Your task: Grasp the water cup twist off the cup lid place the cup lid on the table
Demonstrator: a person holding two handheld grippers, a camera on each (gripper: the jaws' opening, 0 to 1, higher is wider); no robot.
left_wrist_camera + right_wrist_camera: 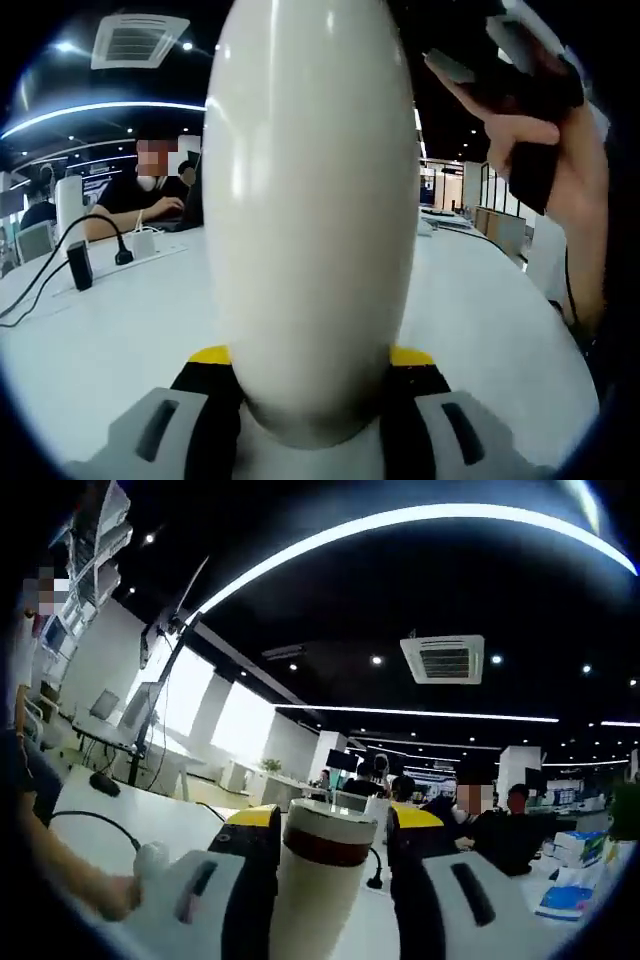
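The water cup point(310, 200) is a tall, smooth white body. It stands upright between the yellow-tipped jaws of my left gripper point(310, 365), which is shut on its lower part. At the upper right a hand point(545, 150) holds the dark right gripper point(520, 90), off to the side of the cup's top. In the right gripper view, my right gripper point(330, 825) is shut on a white cylindrical piece with a dark red band, which looks like the cup lid point(322, 855). That view is tilted up toward the ceiling.
A white table point(100, 330) spreads under the cup, with a black adapter point(80, 268) and cables at the left. A seated person point(150, 195) works at its far side. An arm point(60, 865) reaches in at the left of the right gripper view.
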